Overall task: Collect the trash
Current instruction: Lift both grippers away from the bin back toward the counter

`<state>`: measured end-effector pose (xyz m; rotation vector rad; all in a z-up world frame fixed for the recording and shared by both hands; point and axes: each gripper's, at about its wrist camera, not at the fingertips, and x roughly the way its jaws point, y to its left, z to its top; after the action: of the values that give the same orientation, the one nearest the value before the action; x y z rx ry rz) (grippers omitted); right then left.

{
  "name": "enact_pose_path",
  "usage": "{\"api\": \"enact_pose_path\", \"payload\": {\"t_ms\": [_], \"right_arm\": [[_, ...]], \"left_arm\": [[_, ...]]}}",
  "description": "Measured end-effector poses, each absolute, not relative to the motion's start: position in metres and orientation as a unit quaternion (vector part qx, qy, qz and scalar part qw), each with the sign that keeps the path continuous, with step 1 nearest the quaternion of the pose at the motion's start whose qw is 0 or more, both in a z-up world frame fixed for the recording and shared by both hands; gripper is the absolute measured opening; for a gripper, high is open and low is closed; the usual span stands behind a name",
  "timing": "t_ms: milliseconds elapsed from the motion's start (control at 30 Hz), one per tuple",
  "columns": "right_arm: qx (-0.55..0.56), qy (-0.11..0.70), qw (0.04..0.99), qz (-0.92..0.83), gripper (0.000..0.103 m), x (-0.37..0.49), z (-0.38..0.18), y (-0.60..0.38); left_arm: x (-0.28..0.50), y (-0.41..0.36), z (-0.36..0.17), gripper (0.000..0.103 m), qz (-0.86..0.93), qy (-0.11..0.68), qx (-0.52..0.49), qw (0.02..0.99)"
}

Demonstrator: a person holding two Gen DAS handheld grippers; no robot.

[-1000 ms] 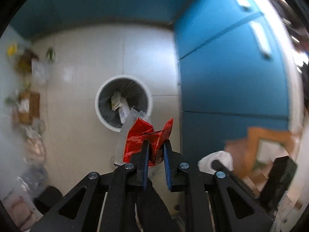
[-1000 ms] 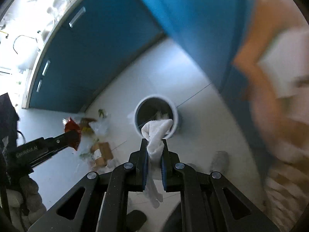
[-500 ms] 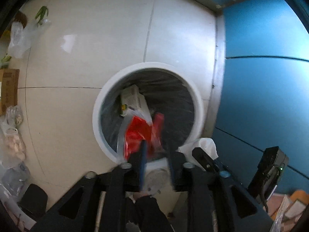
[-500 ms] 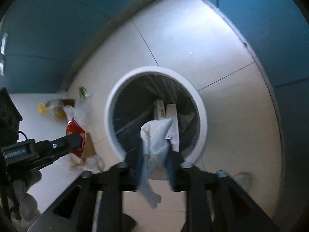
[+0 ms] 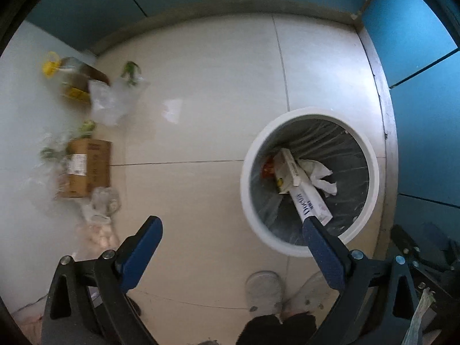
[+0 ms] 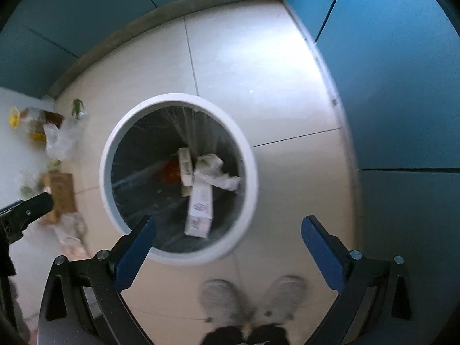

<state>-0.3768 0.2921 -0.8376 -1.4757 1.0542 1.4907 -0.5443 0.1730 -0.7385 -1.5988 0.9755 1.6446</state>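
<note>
Left wrist view gives us the wider spread of the floor: our left gripper [image 5: 231,254] hangs with its blue fingers [image 5: 141,254] spread wide and nothing between them, above pale tiles just left of the white trash bin [image 5: 247,189]. Left of that lies the uncollected litter, which this view shows most clearly: a cardboard box [image 5: 84,169] with a label, a crumpled clear plastic bag [image 5: 110,103], a yellow item [image 5: 50,64] by the wall, and some blurred wrappers near the box that we cannot identify.

Right wrist view looks almost straight down into the bin [image 6: 110,149]. Our right gripper [image 6: 228,248] is likewise spread apart and empty, over the bin's near rim. Inside the liner we see a long white carton [image 6: 199,207], a second smaller carton [image 6: 185,165], a crumpled white tissue [image 6: 215,172] and a red wrapper [image 6: 171,172] partly under them. The tip of the left gripper [image 6: 31,205] pokes in at the left edge. Both views also show the person's grey shoes [image 6: 253,299] at the bottom.

The floor [image 5: 201,86] is glossy cream tile with thin grout lines, bordered by a grey skirting and teal cabinet fronts [image 6: 402,86] on two sides.
</note>
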Motion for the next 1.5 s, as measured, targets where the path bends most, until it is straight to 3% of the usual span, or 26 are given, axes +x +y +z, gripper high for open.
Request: {"api": "enact_pose_path", "payload": {"t_ms": [333,1000,1267,1500], "right_arm": [[-0.582,0.359,0.387,0.619,0.103,-0.377,-0.710,0.265],[-0.500,0.366,0.389,0.681,0.103,-0.333,-0.355,0.183],[-0.391,0.453,0.383,0.704,0.103,-0.267,-0.254,0.157],[-0.297,0.477,0.472,0.679,0.103,-0.127,-0.185,0.160]], "left_arm": [[-0.527,0.140,-0.622,0.100,0.657,0.352,-0.583,0.323],[-0.473,0.058,-0.339,0.100,0.687,0.322,-0.518,0.395],[-0.400,0.064,-0.242,0.100,0.728,0.331,-0.408,0.442],[-0.260,0.120,-0.187,0.100,0.695,0.346,-0.333,0.535]]}}
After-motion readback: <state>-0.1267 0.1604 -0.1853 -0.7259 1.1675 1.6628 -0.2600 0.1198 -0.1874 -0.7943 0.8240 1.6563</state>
